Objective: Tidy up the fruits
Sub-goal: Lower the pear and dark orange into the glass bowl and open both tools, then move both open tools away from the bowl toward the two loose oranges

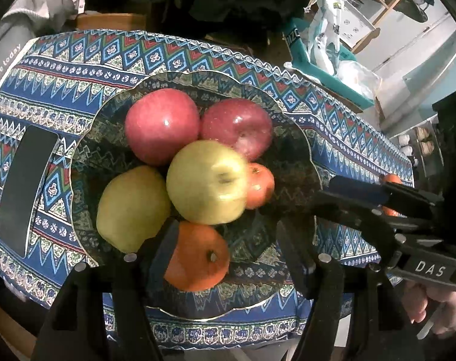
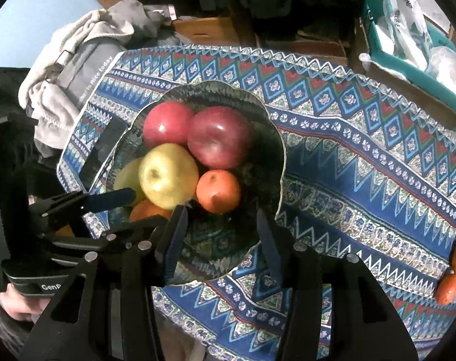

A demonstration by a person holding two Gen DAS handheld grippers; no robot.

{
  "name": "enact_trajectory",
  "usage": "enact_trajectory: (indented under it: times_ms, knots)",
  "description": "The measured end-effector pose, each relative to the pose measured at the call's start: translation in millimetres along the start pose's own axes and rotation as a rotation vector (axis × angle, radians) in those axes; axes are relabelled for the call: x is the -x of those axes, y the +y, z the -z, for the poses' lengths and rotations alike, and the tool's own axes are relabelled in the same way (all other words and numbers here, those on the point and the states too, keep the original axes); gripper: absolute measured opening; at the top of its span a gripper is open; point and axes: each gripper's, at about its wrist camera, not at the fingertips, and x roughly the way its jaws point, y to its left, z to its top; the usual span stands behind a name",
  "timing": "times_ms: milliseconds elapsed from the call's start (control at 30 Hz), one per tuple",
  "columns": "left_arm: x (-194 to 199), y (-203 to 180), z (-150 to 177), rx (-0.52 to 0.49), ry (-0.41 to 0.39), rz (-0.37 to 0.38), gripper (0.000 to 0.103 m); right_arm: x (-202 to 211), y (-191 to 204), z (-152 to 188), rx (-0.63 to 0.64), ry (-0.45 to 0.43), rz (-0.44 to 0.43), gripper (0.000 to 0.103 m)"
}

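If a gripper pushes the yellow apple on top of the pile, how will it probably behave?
The yellow apple is round and rests on other fruit in the bowl, so it would probably roll off. Its skin looks smooth, perhaps slippery. It seems firm, not soft.

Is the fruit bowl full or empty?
Nearly full. The bowl holds two red apples, two yellow apples and two oranges, heaped together. Only its near side is bare.
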Motion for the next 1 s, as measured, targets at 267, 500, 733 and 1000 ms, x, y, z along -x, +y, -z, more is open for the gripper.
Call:
enact_trajectory:
  times_ms: [267, 500, 733, 1000]
  knots:
    - [13.0, -16.8, 3.4, -0.063, -0.036, -0.043, 0.074, 18.4, 4.9, 3.3, 0.046, -0.039, 0.085, 0.05]
    - [26.0, -35.8, 5.0, -0.116, -0.075, -0.066, 0.077, 42.5, 3.0, 9.9, 0.076, -0.092, 0.162, 0.052]
    - [38.8, -59.4, 5.3, -0.166, -0.11, -0.075, 0.08, 68.7, 0.9, 20.0, 0.114, -0.142, 0.257, 0.058]
    - [48.8, -92.3, 9.9, -0.236, -0.141, -0.079, 0.08, 99.6, -17.0, 34.8, 0.091, -0.189, 0.305, 0.059]
